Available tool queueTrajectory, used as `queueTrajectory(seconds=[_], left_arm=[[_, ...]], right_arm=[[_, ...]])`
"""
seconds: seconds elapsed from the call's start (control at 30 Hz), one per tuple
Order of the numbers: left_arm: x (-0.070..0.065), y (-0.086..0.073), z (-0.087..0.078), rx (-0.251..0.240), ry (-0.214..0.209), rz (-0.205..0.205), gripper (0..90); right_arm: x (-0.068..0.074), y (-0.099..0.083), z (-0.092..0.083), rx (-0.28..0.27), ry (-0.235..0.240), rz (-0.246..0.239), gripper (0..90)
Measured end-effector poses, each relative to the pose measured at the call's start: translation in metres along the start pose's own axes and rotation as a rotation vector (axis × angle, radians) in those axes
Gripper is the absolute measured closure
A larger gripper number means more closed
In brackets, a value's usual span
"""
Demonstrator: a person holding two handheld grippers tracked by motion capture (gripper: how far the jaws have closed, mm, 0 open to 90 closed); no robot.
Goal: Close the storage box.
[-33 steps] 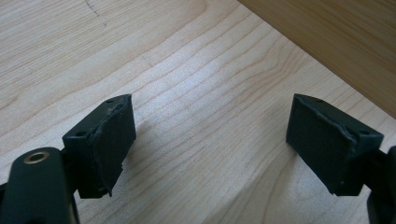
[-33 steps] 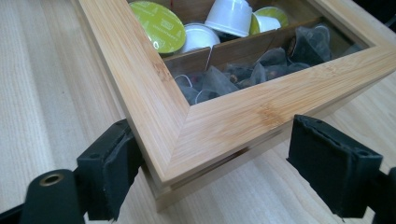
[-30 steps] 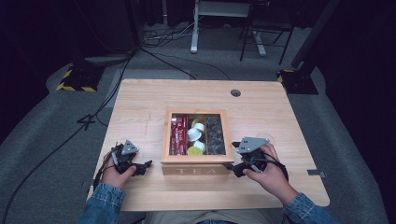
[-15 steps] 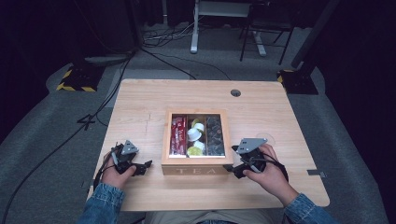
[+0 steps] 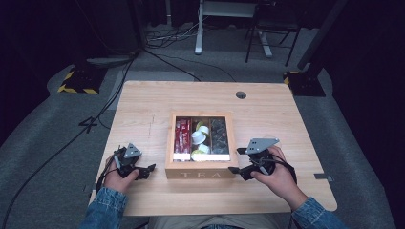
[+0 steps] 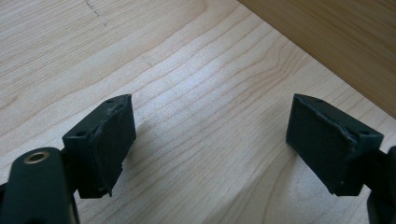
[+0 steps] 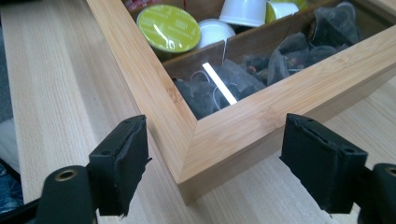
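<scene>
A wooden tea box (image 5: 200,174) marked TEA stands at the front middle of the table, its clear-windowed lid down. Through the window I see red packets (image 5: 182,135), white and green pods (image 5: 199,138) and dark tea bags (image 5: 219,136). My left gripper (image 5: 147,170) rests open on the table left of the box, jaws wide with bare wood between them (image 6: 210,140). My right gripper (image 5: 237,161) is open at the box's front right corner (image 7: 191,154), one jaw on each side of that corner, apart from it. A green-topped pod (image 7: 168,28) lies behind the glass.
The light wooden table (image 5: 143,114) has a cable hole (image 5: 241,95) at the back right. Cables trail over the grey floor (image 5: 52,143) to the left. A chair and desk legs (image 5: 258,33) stand behind the table.
The right gripper has edged slightly toward the box's front right corner. The left gripper has barely moved.
</scene>
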State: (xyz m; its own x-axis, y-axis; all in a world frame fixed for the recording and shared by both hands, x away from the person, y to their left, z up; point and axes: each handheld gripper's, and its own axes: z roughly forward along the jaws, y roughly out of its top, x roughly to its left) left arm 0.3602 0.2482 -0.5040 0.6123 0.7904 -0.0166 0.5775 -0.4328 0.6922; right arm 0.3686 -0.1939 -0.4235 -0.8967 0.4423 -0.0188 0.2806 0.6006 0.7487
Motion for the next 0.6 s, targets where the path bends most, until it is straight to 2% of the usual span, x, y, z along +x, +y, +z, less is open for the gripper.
queueTrajectory(seconds=[0.13,0.33,0.6], left_arm=[[-0.001,-0.002,-0.002,0.000,0.006,-0.012,16.3],[-0.001,-0.007,-0.006,-0.002,0.015,-0.020,16.3],[0.000,-0.010,-0.010,-0.001,0.020,-0.027,16.2]], right_arm=[[-0.003,0.005,-0.009,-0.037,-0.004,0.015,23.3],[-0.015,0.011,-0.030,-0.090,-0.045,0.020,22.1],[-0.030,0.007,-0.049,-0.100,-0.063,0.041,17.6]])
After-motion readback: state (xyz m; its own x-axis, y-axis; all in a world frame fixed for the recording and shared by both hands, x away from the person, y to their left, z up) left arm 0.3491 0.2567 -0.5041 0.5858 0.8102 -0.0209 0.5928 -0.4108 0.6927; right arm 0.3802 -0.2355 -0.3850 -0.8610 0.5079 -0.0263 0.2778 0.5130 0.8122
